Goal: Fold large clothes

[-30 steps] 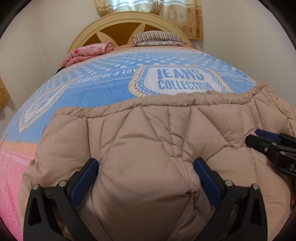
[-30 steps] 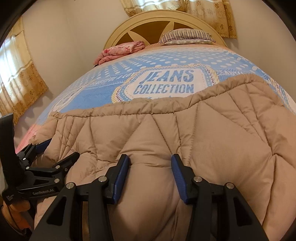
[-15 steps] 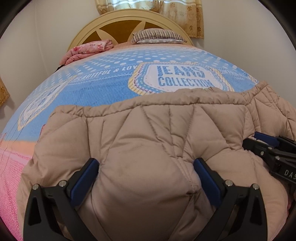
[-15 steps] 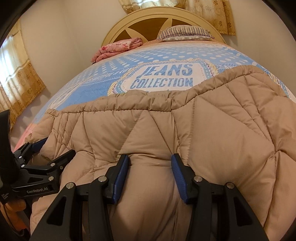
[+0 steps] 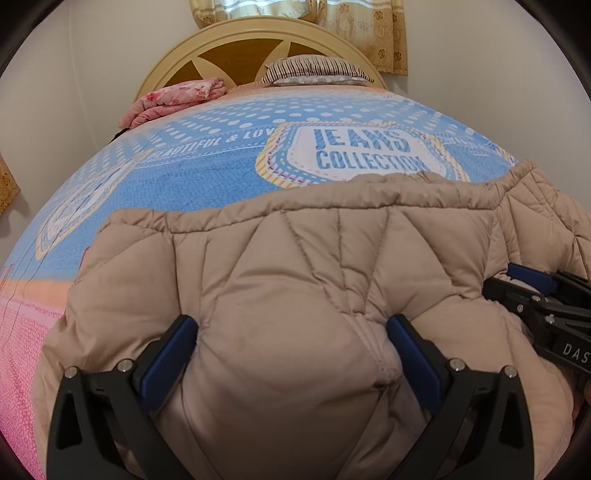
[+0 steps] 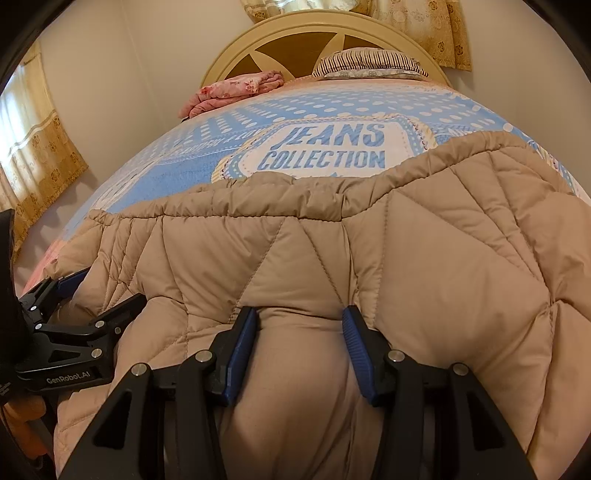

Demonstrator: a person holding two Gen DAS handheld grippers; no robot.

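Jacket (image 5: 288, 280), tan quilted puffer, lies on the bedspread (image 5: 207, 173). I've got a thick bunch pinched in the left gripper (image 5: 291, 354) and another in the right gripper (image 6: 299, 347). Its far hem now covers more of the "JEANS COLLECTION" print than a second ago: fold advancing toward the headboard (image 6: 332, 33).

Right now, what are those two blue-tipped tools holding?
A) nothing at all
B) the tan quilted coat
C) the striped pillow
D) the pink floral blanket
B: the left tool and the right tool each have a bunch of the tan quilted coat pinched between their blue tips, while the striped pillow and pink floral blanket lie far off by the headboard.
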